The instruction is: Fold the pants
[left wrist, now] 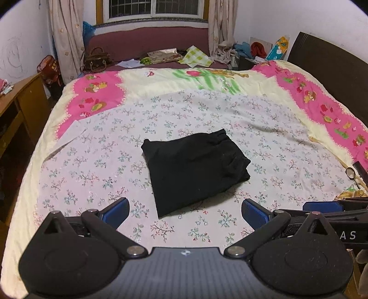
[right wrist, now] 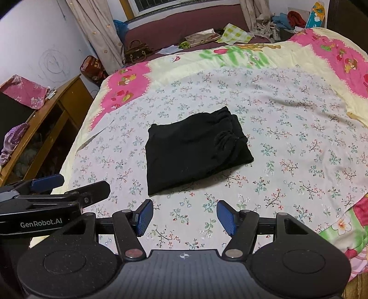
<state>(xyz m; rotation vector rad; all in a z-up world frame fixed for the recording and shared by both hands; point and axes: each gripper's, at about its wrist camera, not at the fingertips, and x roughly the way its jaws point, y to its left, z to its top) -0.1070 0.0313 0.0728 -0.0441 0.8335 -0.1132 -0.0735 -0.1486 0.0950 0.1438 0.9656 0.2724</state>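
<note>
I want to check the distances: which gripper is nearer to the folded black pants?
Roughly equal. The left gripper and right gripper both hover open just short of the pants' near edge, touching nothing.

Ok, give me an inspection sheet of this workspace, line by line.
Surface: floral sheet spread over the bed, lightly wrinkled.
Job's things: black pants folded into a compact rectangle, lying flat mid-bed.
Clutter: handbag, papers and cloths on the far ledge.
Grippers: left claw open, empty; right claw open, empty; both short of the pants.
Cables: nothing seen.
Surroundings: wooden desk left, curtained window behind, dark headboard right.
</note>
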